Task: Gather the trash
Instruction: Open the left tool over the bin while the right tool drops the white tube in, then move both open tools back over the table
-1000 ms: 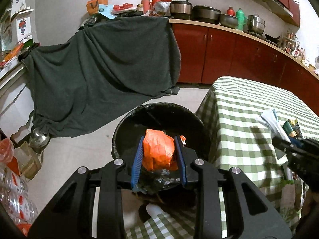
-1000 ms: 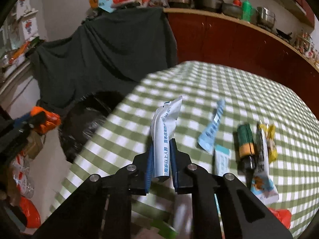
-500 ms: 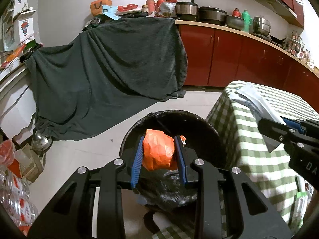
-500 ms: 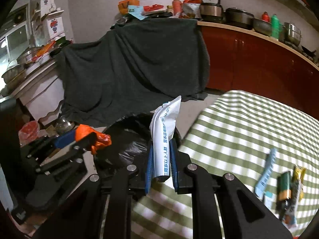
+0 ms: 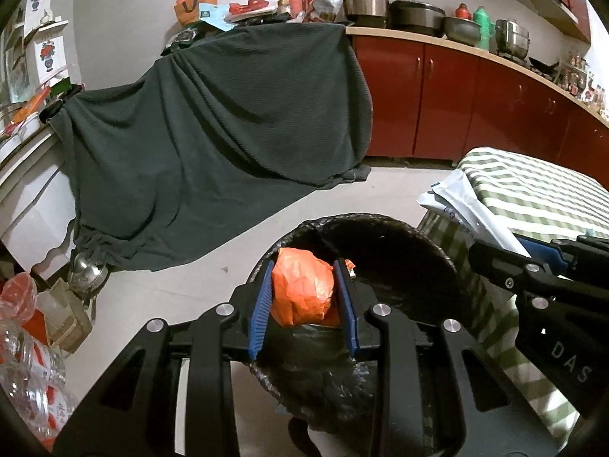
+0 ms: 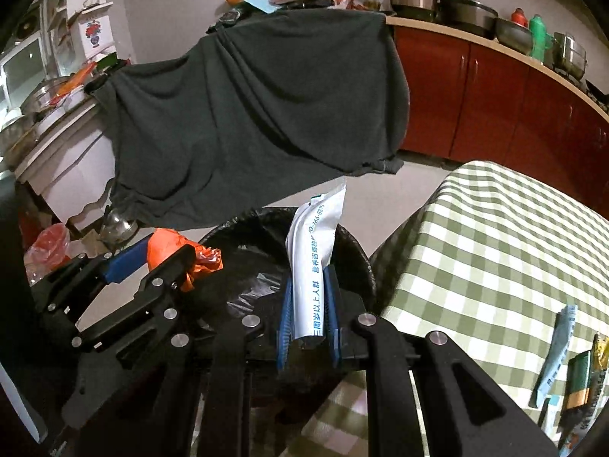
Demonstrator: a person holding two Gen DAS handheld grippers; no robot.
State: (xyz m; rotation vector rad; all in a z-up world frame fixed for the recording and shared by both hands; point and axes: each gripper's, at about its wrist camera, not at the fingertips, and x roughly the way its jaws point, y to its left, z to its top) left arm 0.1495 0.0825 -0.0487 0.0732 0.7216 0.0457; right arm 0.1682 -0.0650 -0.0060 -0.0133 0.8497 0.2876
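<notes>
Presently both grippers are loaded and poised over the bin (image 5: 380,236), so the drop looks imminent, yet neither piece has been let go.

Bin: round, lined with a crinkled, glossy black bag. It lies directly beneath and ahead of the left gripper (image 5: 303,291), and below and ahead of the right gripper (image 6: 309,297). What it already contains cannot be made out; the interior reads dark.

Table (image 6: 495,236): to the right of the right gripper, draped in a soft green-and-white checked cloth that hangs over the edge beside the bin. Several pieces remain on it at the far right: a pale blue sachet (image 6: 555,346), a dark green pack (image 6: 576,381), and others partly cut off by the frame. In my judgement the task is only partway done; those items are left to collect.

Left gripper: jaws closed about halfway onto an orange wad (image 5: 302,291), crumpled thin plastic, faceted and light, which fills the gap between the blue ribbed pads.

Right gripper: jaws closed narrowly on a white sachet (image 6: 314,262), a flat, smooth foil-like strip with blue print. It stands upright, its top flared and slightly bent, held by its lower half.
</notes>
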